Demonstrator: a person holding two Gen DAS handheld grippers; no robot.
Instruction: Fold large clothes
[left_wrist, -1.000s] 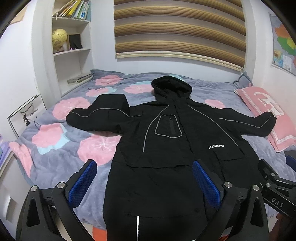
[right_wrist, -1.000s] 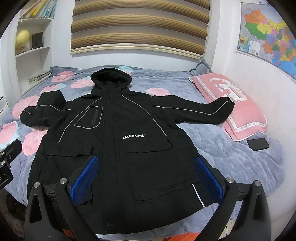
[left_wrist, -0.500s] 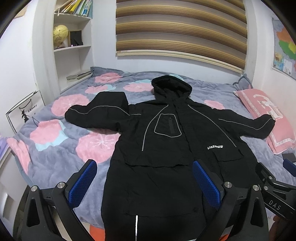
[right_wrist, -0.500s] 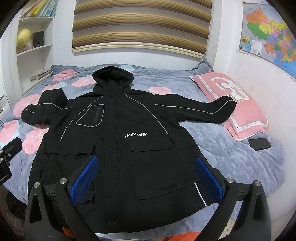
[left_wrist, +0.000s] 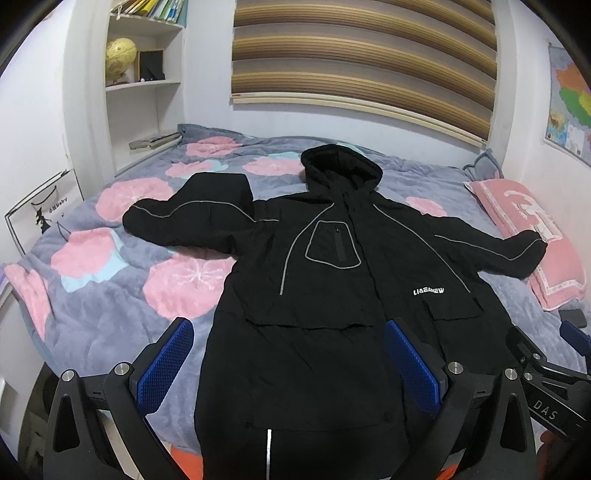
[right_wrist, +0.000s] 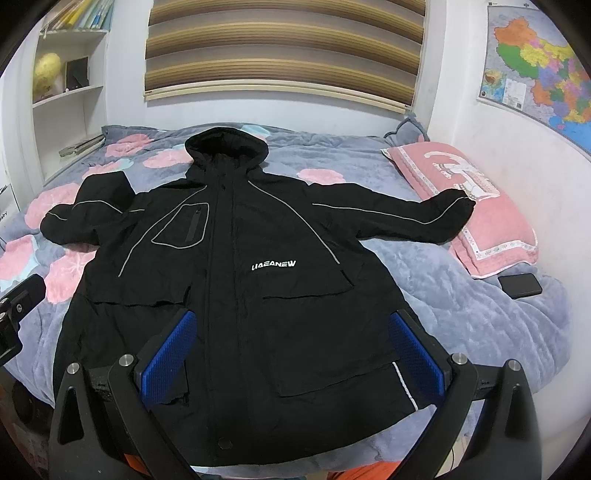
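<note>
Only right wrist shows the phone (right_wrist: 520, 285) whole.

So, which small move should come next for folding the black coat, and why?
Probably bring the right gripper toward the coat's outstretched sleeve, whose cuff lies on the pink pillow. The coat lies flat on the bed, and both grippers are open, holding nothing; the left gripper hovers near the hem.

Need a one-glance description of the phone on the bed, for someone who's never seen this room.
Start at the bed with the grey flowered blanket, then go to the pink pillow by the wall with the map. The phone lies on the blanket just off the pillow's near corner: a small, flat, black rectangle, hard-edged, apart from the big black coat.
</note>
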